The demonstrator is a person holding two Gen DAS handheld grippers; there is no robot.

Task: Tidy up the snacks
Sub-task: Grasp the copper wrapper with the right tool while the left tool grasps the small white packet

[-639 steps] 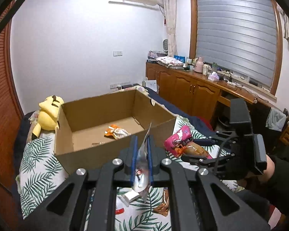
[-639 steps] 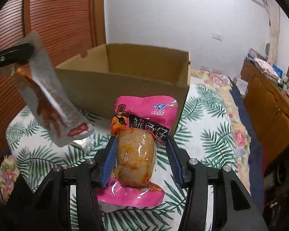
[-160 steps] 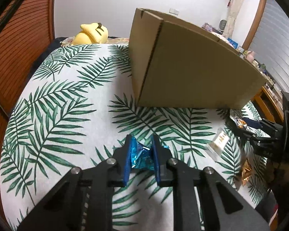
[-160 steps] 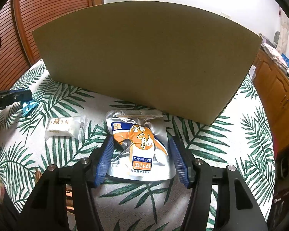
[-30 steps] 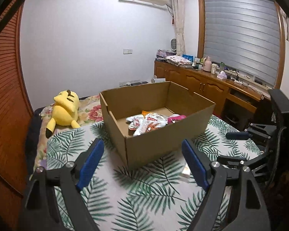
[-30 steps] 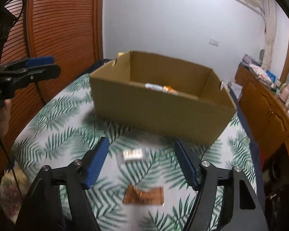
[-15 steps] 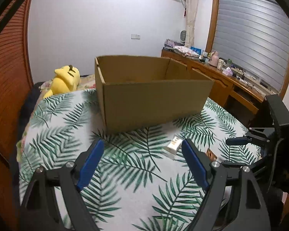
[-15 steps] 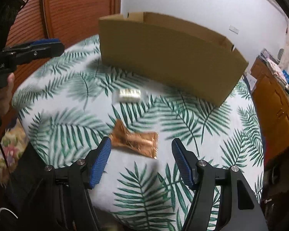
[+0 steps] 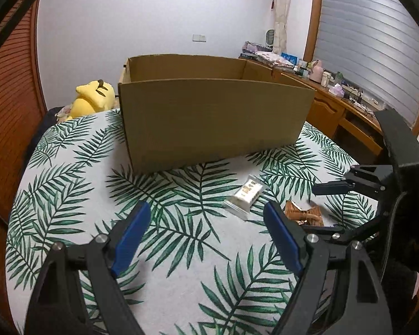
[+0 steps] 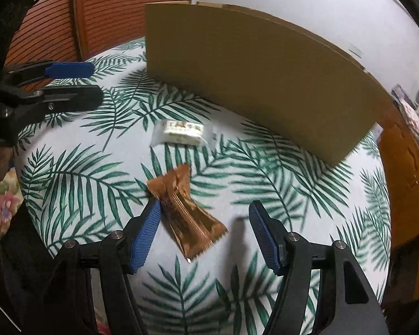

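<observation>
Wrapper, copper foil point(image 10: 185, 212), lies on the bed between the right tool's point(image 10: 202, 233) open, empty jaws, long axis diagonal, touching its left finger. White packet point(image 10: 181, 132) beyond, toward the box point(image 10: 251, 64). Left tool point(image 9: 206, 237) wide, empty, farther from the wrapper.

we see even, soft indoor light with faint shadows. both fisheye views bend straight lines and darken at the corners. the copper snack packet point(image 10: 187, 212) is smeared by motion blur; the left view stays sharper.
</observation>
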